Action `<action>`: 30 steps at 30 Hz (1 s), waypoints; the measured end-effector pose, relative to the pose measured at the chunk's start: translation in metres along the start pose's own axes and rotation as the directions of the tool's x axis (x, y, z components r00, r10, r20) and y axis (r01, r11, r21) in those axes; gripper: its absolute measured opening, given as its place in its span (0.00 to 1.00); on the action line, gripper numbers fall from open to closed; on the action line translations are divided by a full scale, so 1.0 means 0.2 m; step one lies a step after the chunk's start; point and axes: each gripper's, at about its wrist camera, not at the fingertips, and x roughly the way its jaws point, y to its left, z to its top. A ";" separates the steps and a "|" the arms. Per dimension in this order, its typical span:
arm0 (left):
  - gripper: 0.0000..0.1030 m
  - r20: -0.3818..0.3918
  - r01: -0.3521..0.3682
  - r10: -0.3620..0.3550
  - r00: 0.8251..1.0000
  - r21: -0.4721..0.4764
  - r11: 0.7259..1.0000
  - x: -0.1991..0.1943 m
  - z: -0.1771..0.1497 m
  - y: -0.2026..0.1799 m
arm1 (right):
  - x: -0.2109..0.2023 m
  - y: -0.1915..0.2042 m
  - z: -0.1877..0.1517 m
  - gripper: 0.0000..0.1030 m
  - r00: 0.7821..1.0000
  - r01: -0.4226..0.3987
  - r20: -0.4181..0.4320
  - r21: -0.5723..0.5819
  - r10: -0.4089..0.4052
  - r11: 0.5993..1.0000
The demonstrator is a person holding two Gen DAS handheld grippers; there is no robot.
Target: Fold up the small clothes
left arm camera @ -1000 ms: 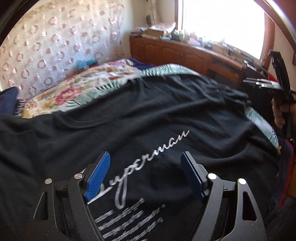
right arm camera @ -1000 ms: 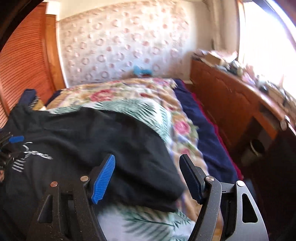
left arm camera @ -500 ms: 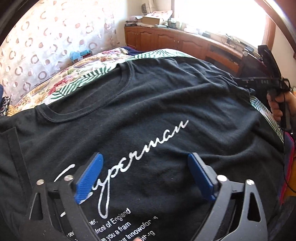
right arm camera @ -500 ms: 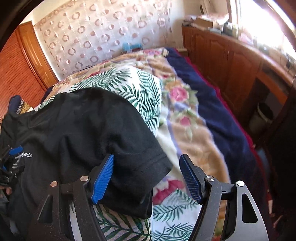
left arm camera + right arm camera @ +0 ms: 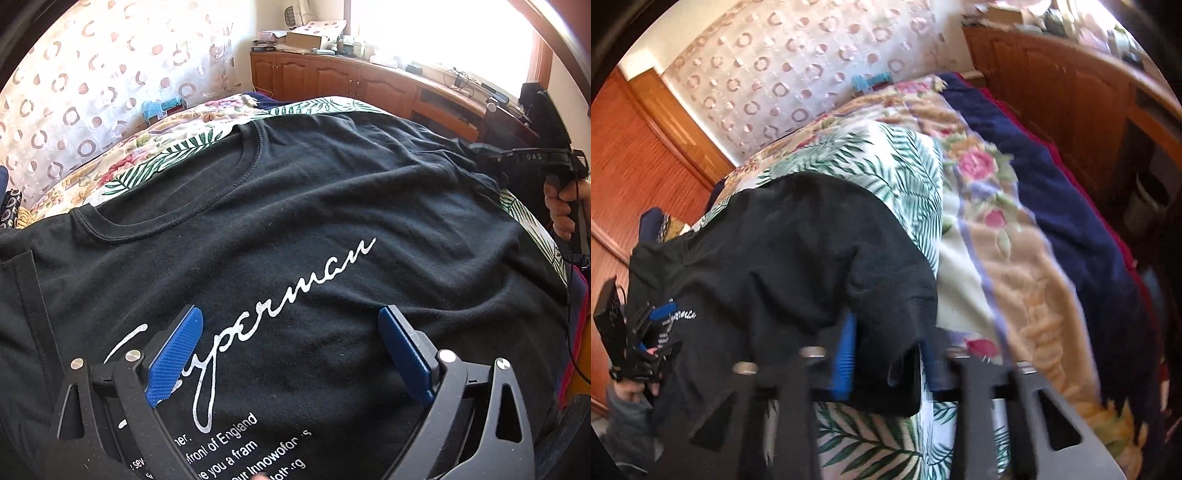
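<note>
I see the black tee [image 5: 295, 206] spread face-up across the bed [image 5: 1015, 258], collar toward the patterned curtain [image 5: 92, 92], white script print running diagonally over the chest.

Left gripper [image 5: 291, 350] hangs over the tee's chest, pitched steeply down at the print. Jaws wide apart, blue pads [image 5: 177, 354] either side of the script, nothing between them but the flat cloth below. Whether the pad tips touch the fabric I can't tell.

Right gripper [image 5: 886, 354] is at the tee's sleeve [image 5: 886, 295], on the side nearest the wooden cabinets [image 5: 1071, 92]. Also angled down, rolled a bit. Its jaws have just been closing, and the sleeve hem sits between the pads; they look clamped on it, black cloth bunched up over the blue pad [image 5: 844, 362]. That frame is motion-blurred near the fingers, so I can't read the exact contact line.

From the left camera, the right hand [image 5: 563, 210] shows at the tee's far edge, fingers wrapped round the pistol grip, tool body reaching in toward the sleeve. From the right camera, the left gripper [image 5: 646, 332] sits small over the print on the tee's opposite side.

Palm-leaf sheet [image 5: 886, 177] lies directly under the tee, floral blanket [image 5: 997, 229] beyond the sleeve, navy cover [image 5: 1071, 221] past that.
</note>
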 end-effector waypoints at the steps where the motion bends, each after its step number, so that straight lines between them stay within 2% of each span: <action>1: 0.93 0.000 0.000 0.000 1.000 -0.001 1.000 0.00 0.00 0.00 | -0.02 0.04 0.01 0.14 0.999 0.034 0.029 -0.032 -0.033 0.999; 3: 0.93 0.000 -0.002 0.002 1.000 -0.003 1.000 0.00 0.00 0.00 | -0.09 0.11 0.02 0.13 0.994 0.076 0.089 -0.087 -0.068 0.993; 6: 0.93 0.004 -0.031 0.031 1.000 -0.027 0.999 -0.01 -0.01 0.02 | -0.19 0.27 0.06 0.13 0.984 0.086 0.171 -0.175 -0.056 0.981; 9: 0.93 0.052 -0.058 0.061 0.997 -0.049 0.997 -0.08 -0.03 0.04 | -0.25 0.46 0.09 0.13 0.977 0.061 0.212 -0.276 -0.001 0.959; 11: 0.93 0.086 -0.049 0.054 0.995 -0.070 0.996 -0.14 -0.04 0.06 | -0.26 0.59 0.09 0.13 0.973 0.021 0.223 -0.333 0.057 0.943; 12: 0.93 0.105 -0.041 0.049 0.993 -0.084 0.996 -0.18 -0.05 0.07 | -0.27 0.66 0.09 0.13 0.969 -0.015 0.223 -0.371 0.104 0.929; 14: 0.93 0.128 -0.027 0.040 0.991 -0.103 0.994 -0.25 -0.06 0.09 | -0.25 0.77 0.07 0.28 0.966 -0.060 0.202 -0.427 0.159 0.902; 15: 0.93 0.138 -0.016 0.031 0.990 -0.105 0.994 -0.28 -0.06 0.09 | -0.24 0.80 0.06 0.46 0.966 -0.073 0.192 -0.445 0.175 0.893; 16: 0.93 0.159 -0.005 0.022 0.987 -0.106 0.994 -0.31 -0.08 0.09 | -0.24 0.82 0.05 0.55 0.965 -0.085 0.186 -0.454 0.187 0.887; 18: 0.93 0.185 -0.008 0.027 0.982 -0.106 0.994 -0.36 -0.10 0.08 | -0.25 0.80 0.03 0.56 0.959 -0.097 0.196 -0.446 0.203 0.890; 22: 0.93 0.197 -0.022 0.043 0.979 -0.108 0.994 -0.40 -0.14 0.07 | -0.23 0.68 -0.01 0.56 0.969 -0.068 0.194 -0.398 0.156 0.915; 26: 0.93 0.196 -0.037 0.058 0.979 -0.111 0.993 -0.39 -0.17 0.07 | -0.14 0.65 -0.08 0.56 0.987 -0.048 0.124 -0.356 0.098 0.933; 30: 0.93 0.191 -0.032 0.056 0.980 -0.126 0.992 -0.36 -0.18 0.08 | -0.03 0.69 -0.16 0.56 0.992 -0.102 0.031 -0.352 0.121 0.930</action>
